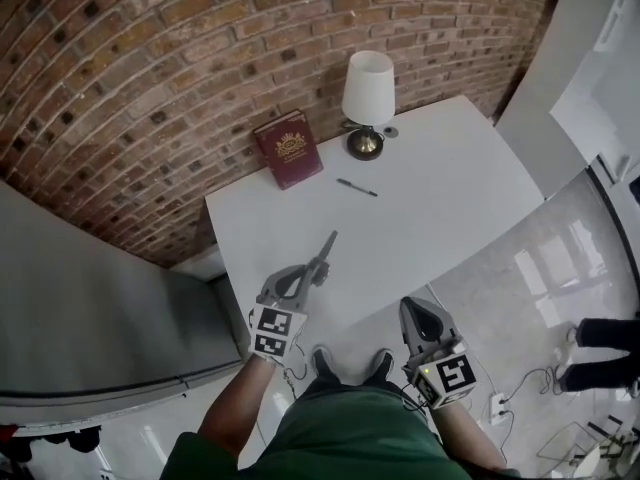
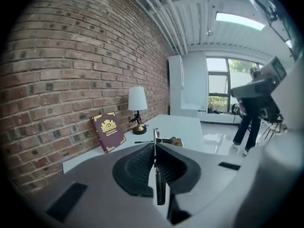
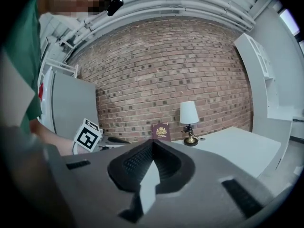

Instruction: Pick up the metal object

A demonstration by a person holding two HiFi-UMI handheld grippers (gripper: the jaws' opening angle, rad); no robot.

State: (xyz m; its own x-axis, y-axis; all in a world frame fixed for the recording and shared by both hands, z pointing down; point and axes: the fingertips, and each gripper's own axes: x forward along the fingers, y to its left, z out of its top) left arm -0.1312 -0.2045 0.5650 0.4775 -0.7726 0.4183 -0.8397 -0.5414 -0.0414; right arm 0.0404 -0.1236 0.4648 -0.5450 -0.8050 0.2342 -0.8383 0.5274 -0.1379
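Just inside table edge [image 1: 455,243], metal object [image 1: 327,250] clamped

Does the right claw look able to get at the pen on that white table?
Probably yes. The pen lies alone on bare table, and the left claw, shut on the metal object, sits off to the side. The right claw is shut, so it must open first.
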